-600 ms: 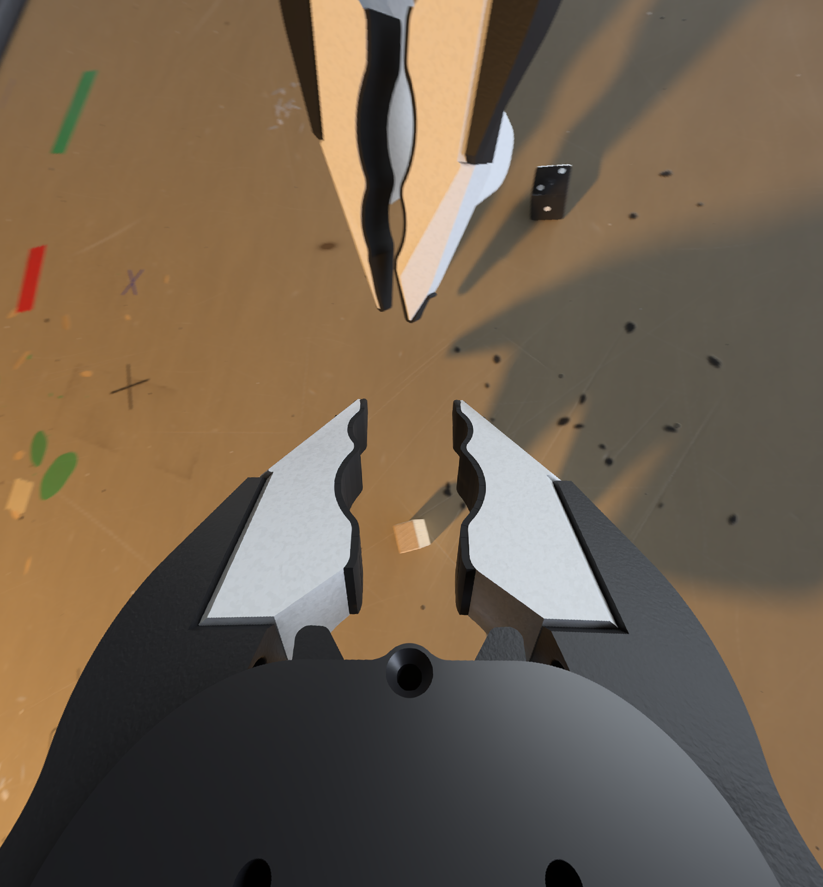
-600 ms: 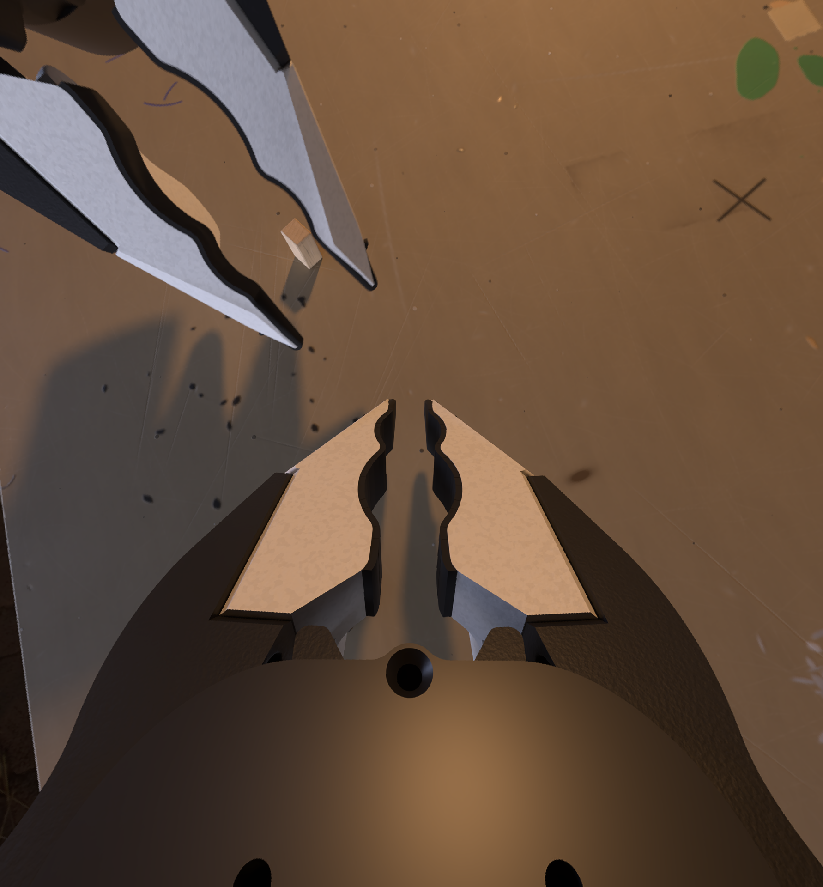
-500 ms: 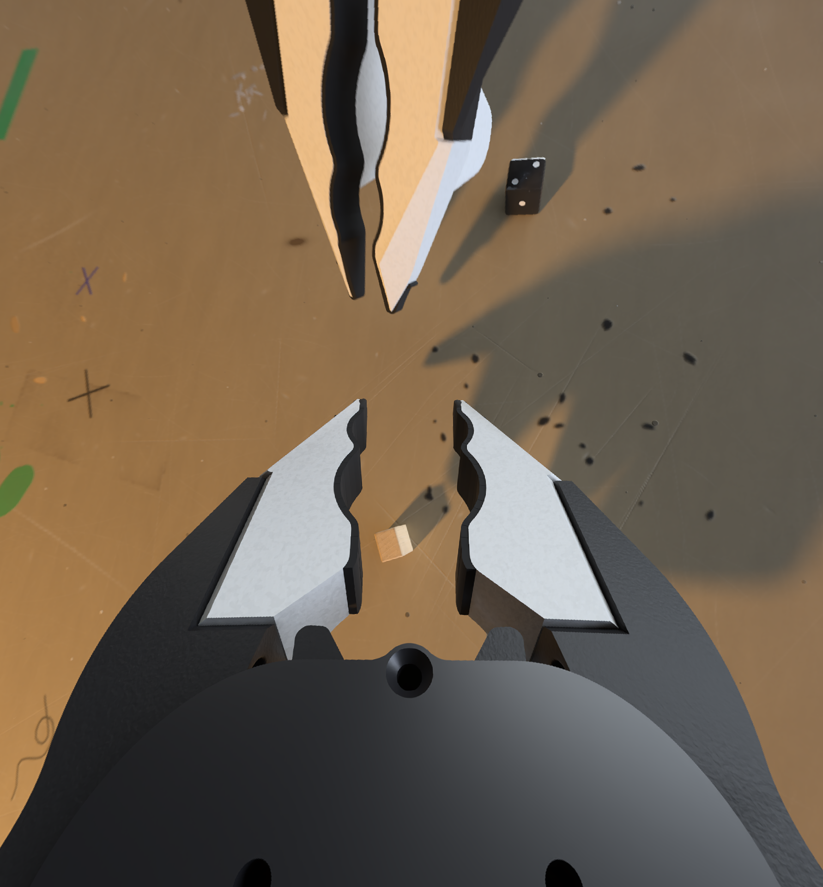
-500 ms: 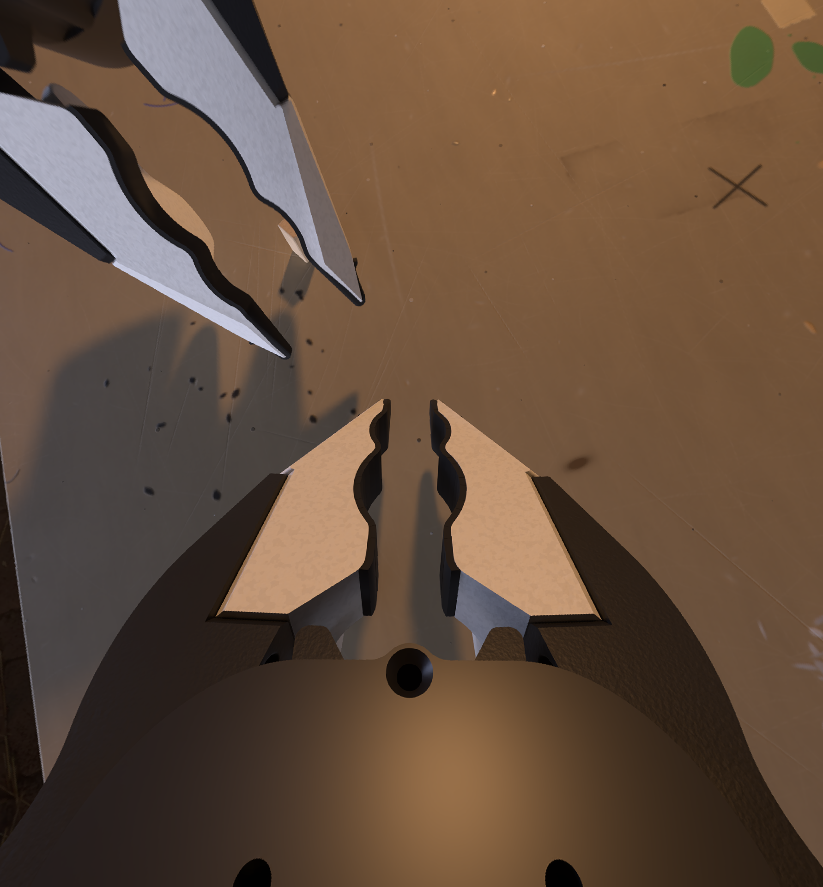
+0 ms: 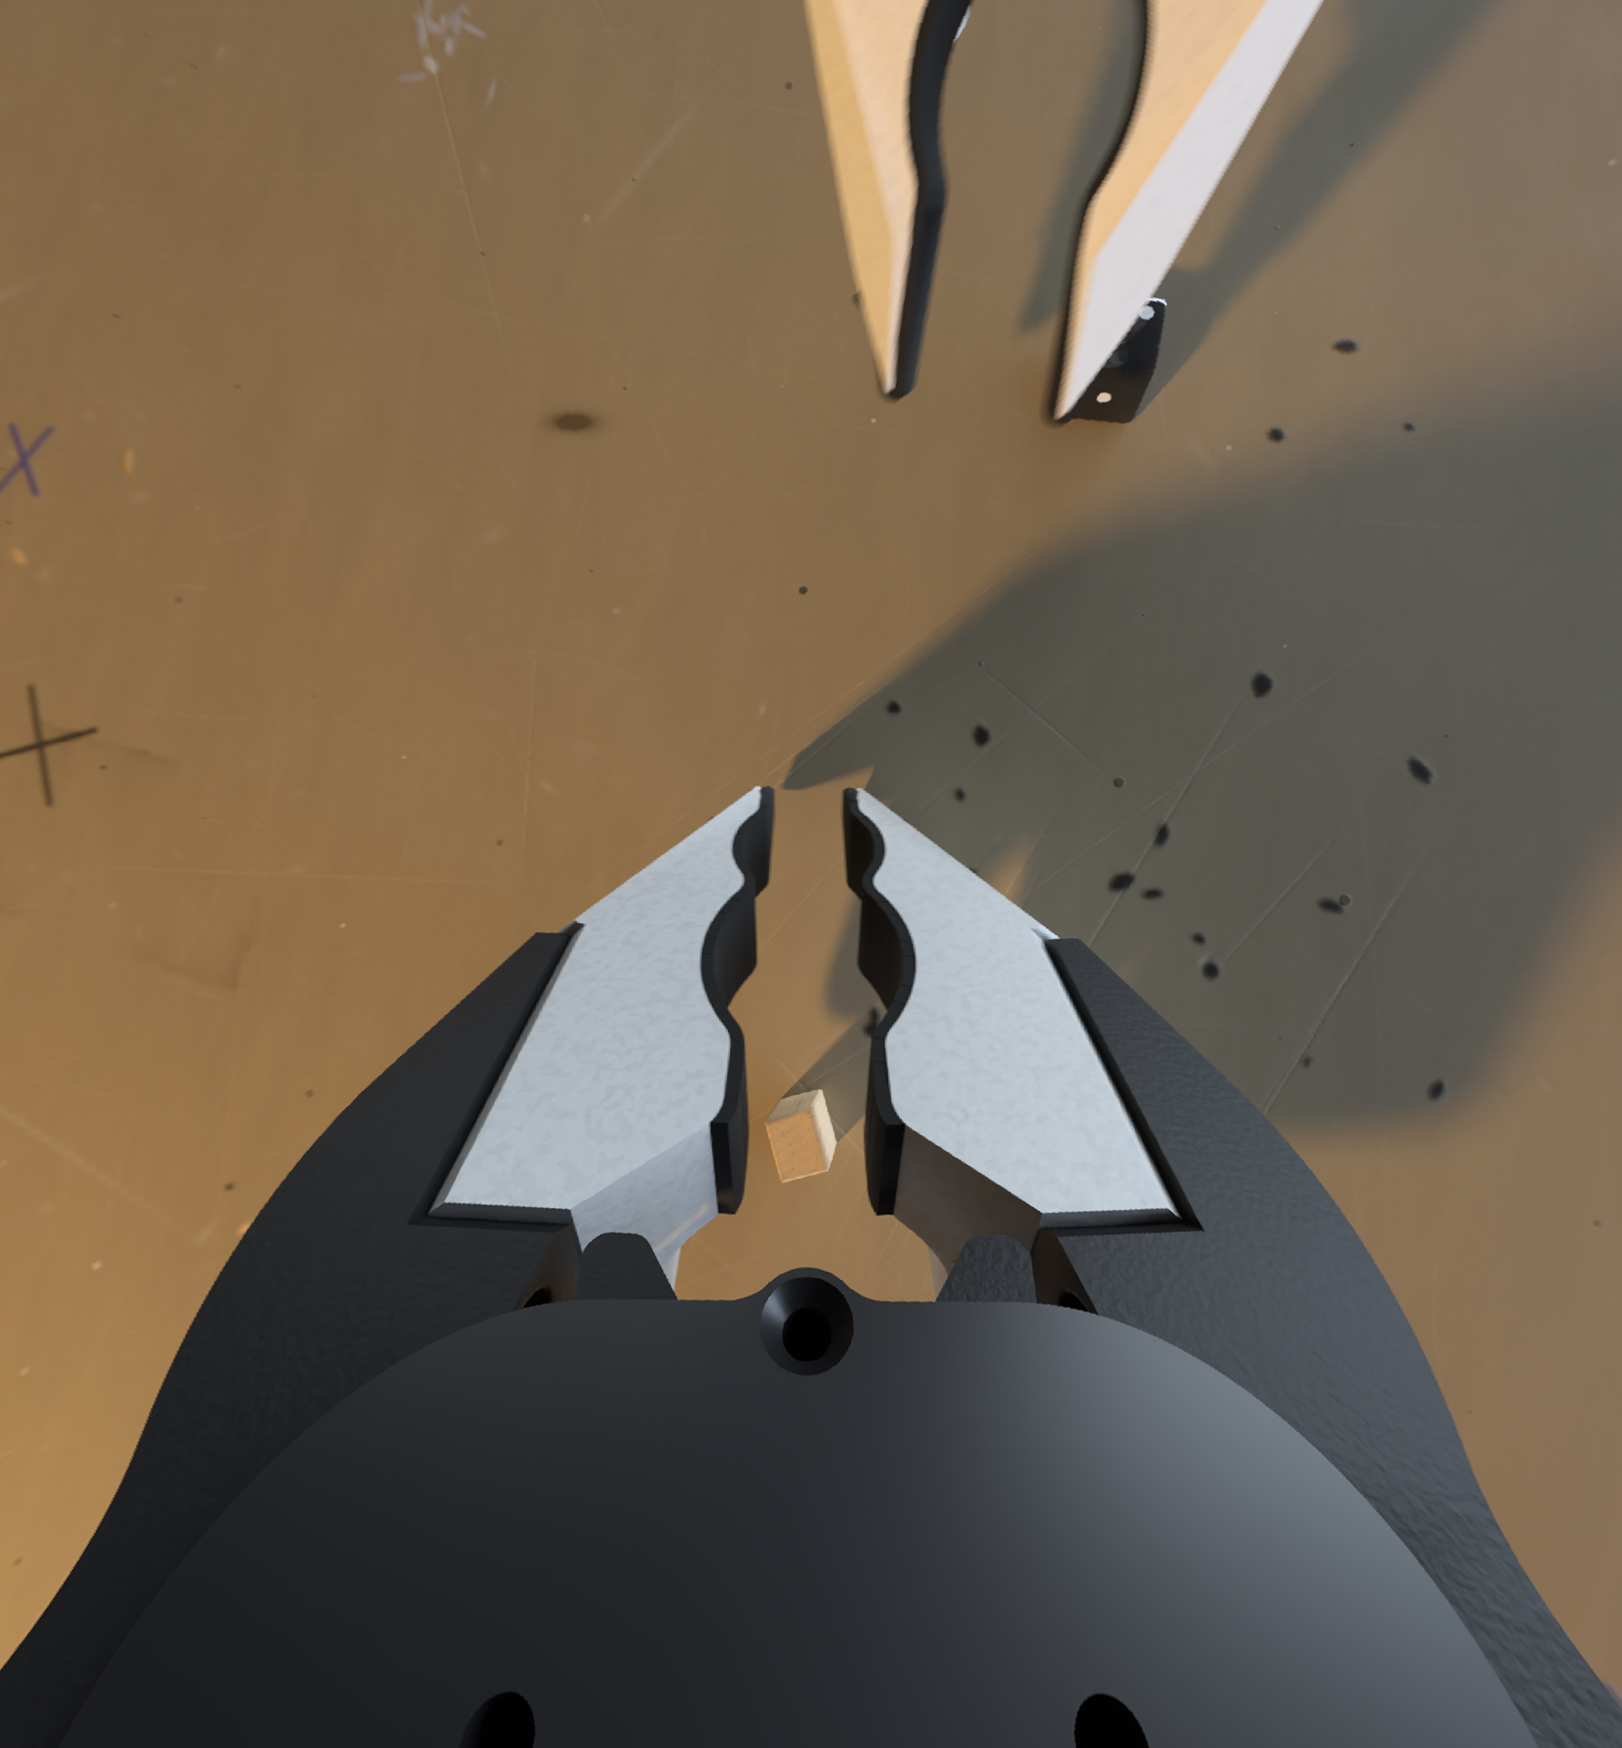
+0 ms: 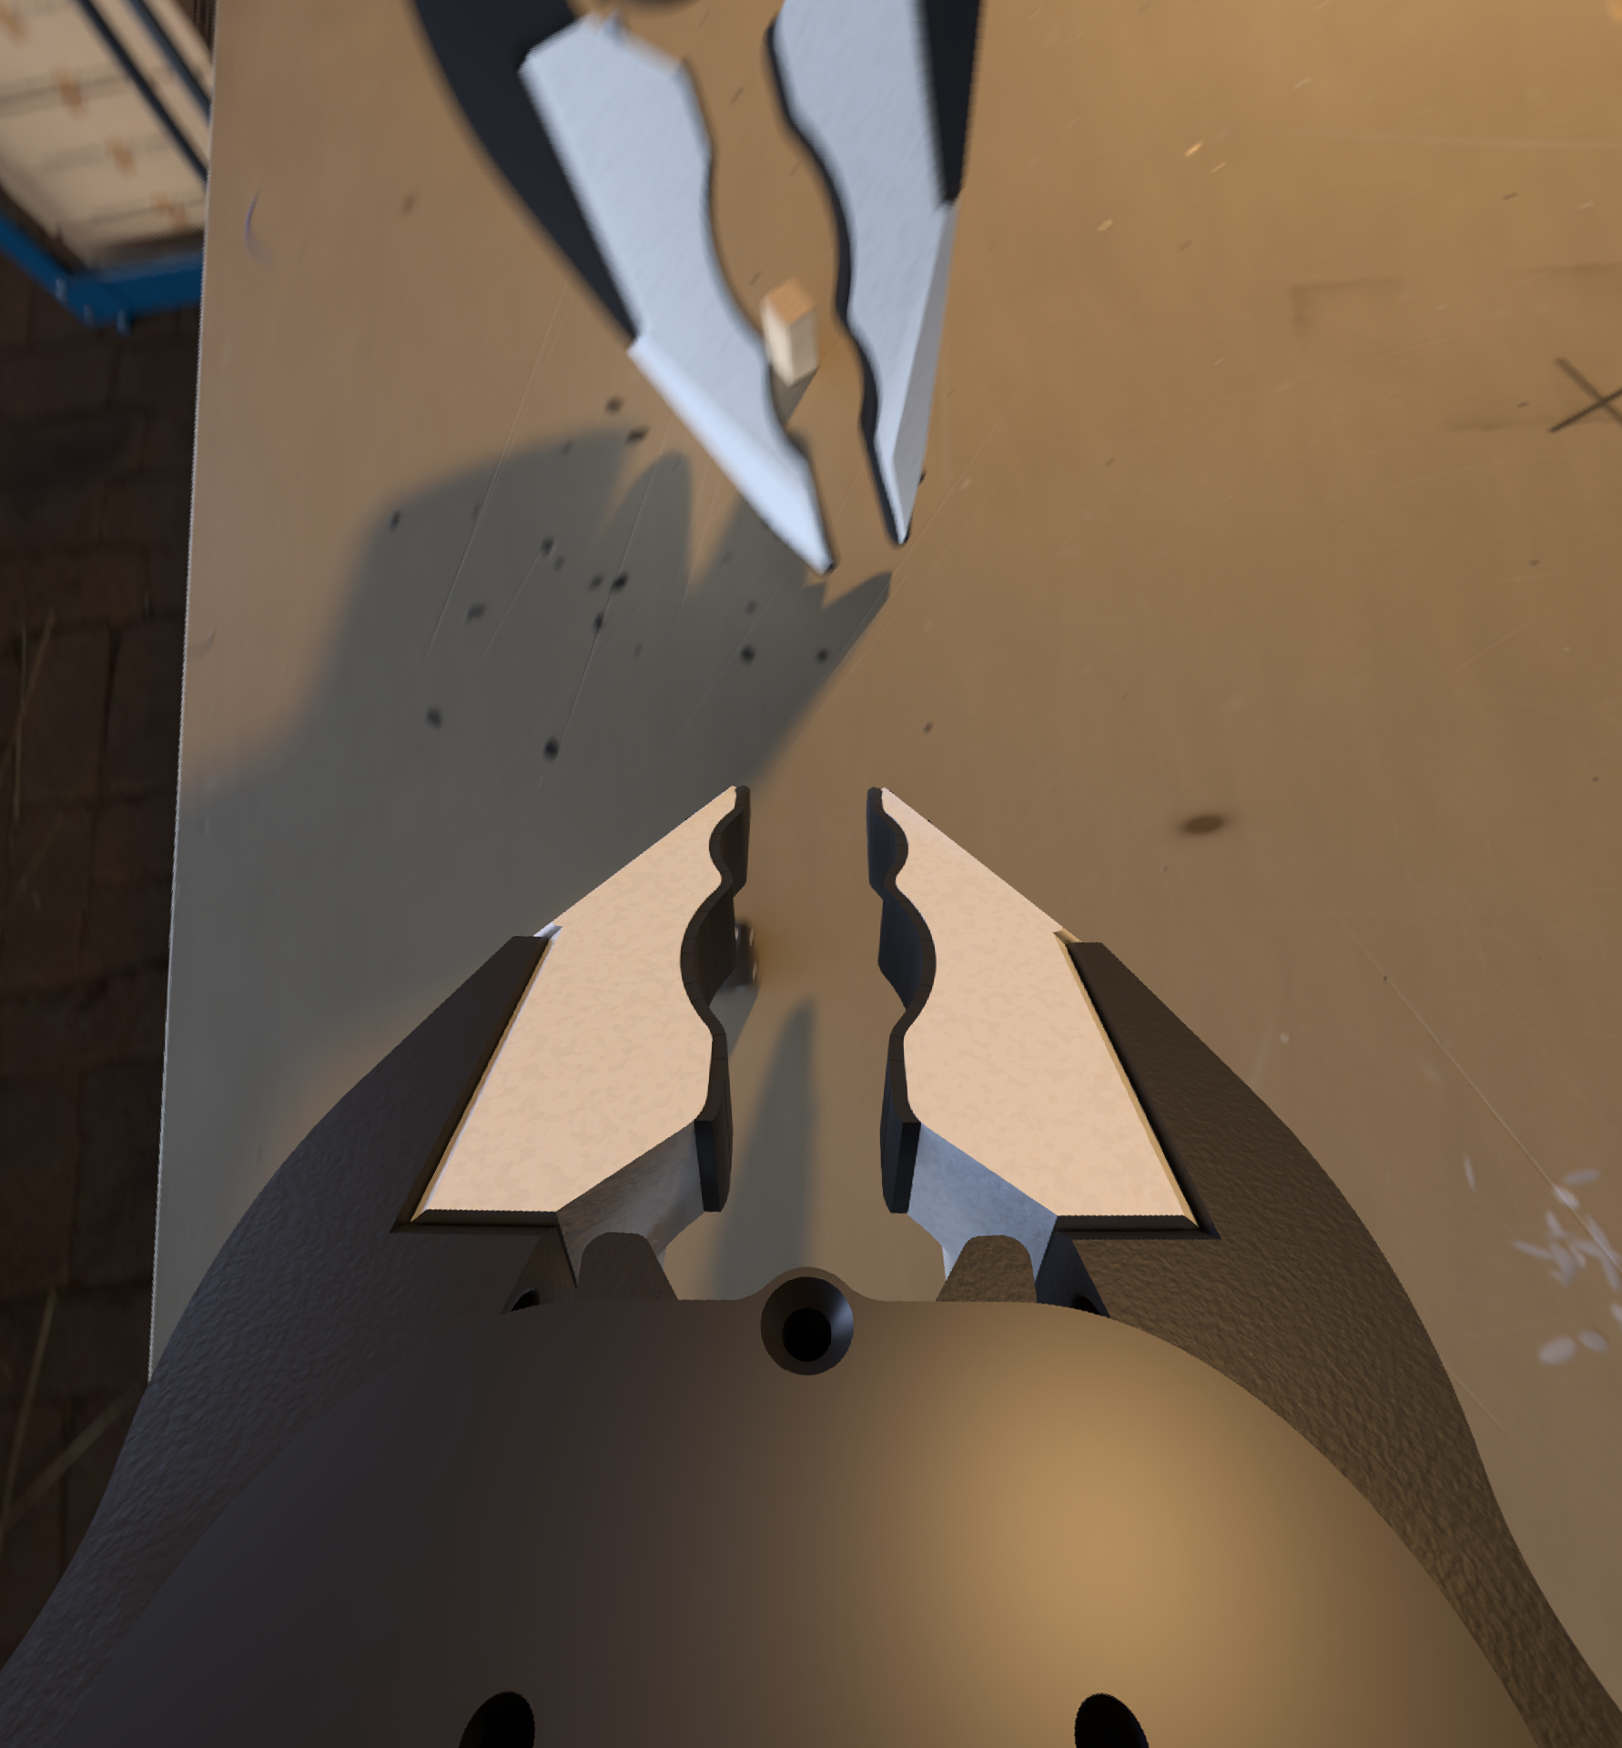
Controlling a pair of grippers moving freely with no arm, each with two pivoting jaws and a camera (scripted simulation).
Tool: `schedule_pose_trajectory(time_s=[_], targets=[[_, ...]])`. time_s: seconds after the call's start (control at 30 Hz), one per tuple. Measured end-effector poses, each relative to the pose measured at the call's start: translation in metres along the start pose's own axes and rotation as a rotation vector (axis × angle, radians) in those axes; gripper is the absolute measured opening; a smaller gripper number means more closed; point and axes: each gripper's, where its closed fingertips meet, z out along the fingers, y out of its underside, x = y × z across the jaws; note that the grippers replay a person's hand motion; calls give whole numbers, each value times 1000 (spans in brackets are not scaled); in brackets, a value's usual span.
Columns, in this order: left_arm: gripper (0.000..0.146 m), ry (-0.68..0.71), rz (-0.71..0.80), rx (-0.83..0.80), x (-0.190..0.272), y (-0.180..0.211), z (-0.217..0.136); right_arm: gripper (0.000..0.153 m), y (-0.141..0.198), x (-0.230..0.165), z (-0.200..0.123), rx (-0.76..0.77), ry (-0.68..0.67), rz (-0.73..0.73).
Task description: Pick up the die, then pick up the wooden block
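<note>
1 wooden block [image 5: 799, 1148] upright, tilted

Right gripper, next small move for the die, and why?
Probably nudge the right gripper toward its left finger, so the die comes between the fingers before closing. The jaws are open, but in both views the black die sits at the edge of one tan finger, mostly hidden by it, not centred. The wooden block lies loose between the left gripper fingers.

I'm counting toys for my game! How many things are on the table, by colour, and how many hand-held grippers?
Black die: 1
Light wooden block: 1
Hand-held grippers: 2, the left hand-held gripper with grey fingers and the right hand-held gripper with tan fingers
Total: 4
</note>
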Motion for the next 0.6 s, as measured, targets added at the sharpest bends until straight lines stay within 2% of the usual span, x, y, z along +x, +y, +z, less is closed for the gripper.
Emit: schedule_pose_trajectory(time_s=[0.07,0.2,0.33,0.47,0.6], targets=[[0,-29,11,10,-2,-1,-3,28,13,-7,-7,-49,-18,-58],[0,-51,-10,67,-5,-7,-17,29,34,-16,-11,-145,-18,-112],[0,-96,-31,106,-12,-13,-38,30,41,-20,-5,-168,-17,-122],[0,-145,-37,116,-19,-13,-52,16,41,-21,0,-174,-24,-122],[0,-161,-48,131,-20,-14,-61,16,38,-21,-1,-158,-18,-125]])
